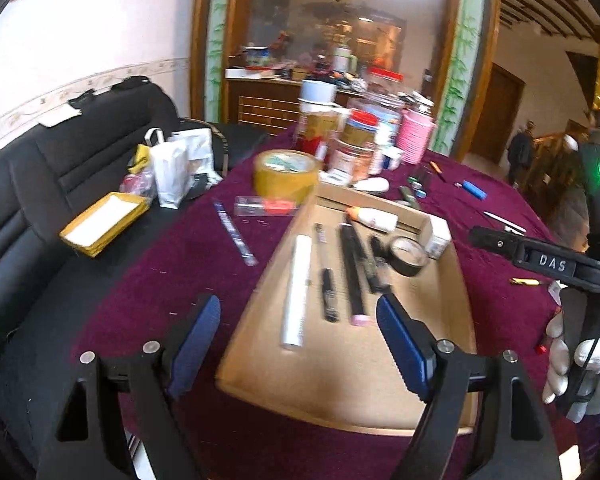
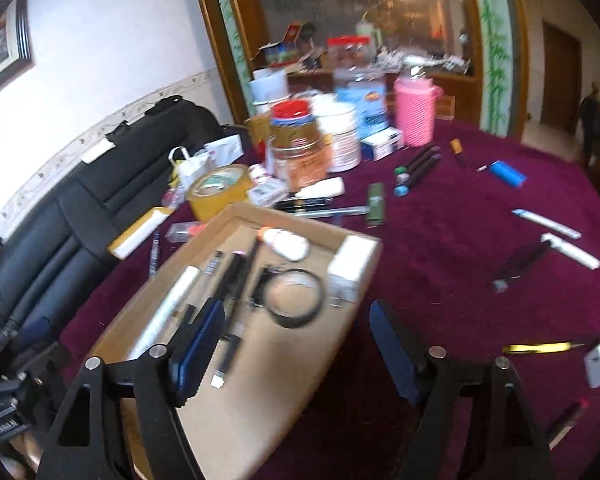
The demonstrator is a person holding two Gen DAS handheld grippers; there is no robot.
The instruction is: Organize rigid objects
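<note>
Nearest: left gripper, jaws spread wide, nothing between the pads, hovering over the near end of the cardboard tray. Right gripper likewise spread wide and empty, left finger over the tray's near right part, right finger over the maroon cloth. No earlier picture, so only the present stance told.

In the tray, lying roughly parallel: a white tube, a short black pen, a long black marker with a pink end, more dark pens beside it, a black tape ring, a glue bottle at the far wall, a small white box in the far right corner.

Still loose on the cloth to the right of the tray, seen from the right wrist: a yellow-handled tool closest, then a black-handled tool, white sticks, a blue lighter, markers, a green object.

Likely step: fetch the next loose piece. Best to take the yellow-handled tool first, closest to the right gripper. Approach with the fingers across its width, grip near the middle, lay it down parallel to the pens in the bare near part of the tray. Blur heavy here; slow down before closing.

Farther back: a tape roll and jars, too bulky for the tray; leave alone.
</note>
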